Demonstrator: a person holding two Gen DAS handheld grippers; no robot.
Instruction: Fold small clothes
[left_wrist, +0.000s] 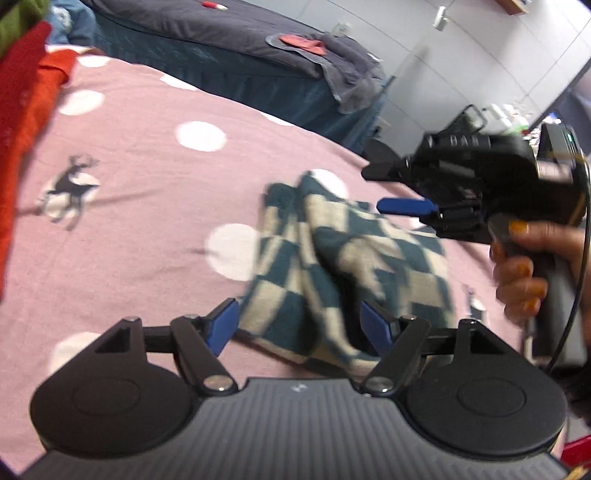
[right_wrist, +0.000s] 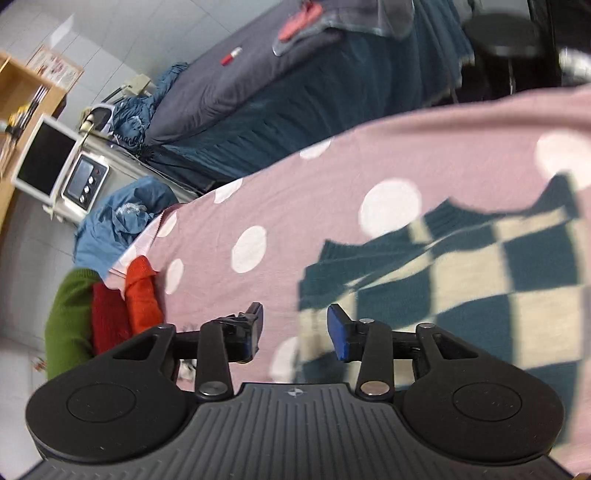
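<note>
A small teal-and-cream checkered knit garment (left_wrist: 332, 240) lies bunched on the pink spotted blanket (left_wrist: 147, 184). My left gripper (left_wrist: 297, 325) is open just above it. Folds of the garment sit between the wide-set blue pads (left_wrist: 221, 326), and neither pad presses on them. At the right of the left wrist view, a hand (left_wrist: 517, 273) holds my right gripper (left_wrist: 388, 188) over the garment's far edge. In the right wrist view the right gripper (right_wrist: 295, 330) is open over the left edge of the checkered garment (right_wrist: 461, 277), gripping nothing.
A pile of folded red, orange and green clothes (left_wrist: 26, 110) sits at the blanket's left edge; the same pile (right_wrist: 110, 314) shows in the right wrist view. A dark bed (left_wrist: 221, 48) with loose garments stands beyond the blanket. A crumpled blue cloth (right_wrist: 118, 221) and a microwave (right_wrist: 66, 173) are further off.
</note>
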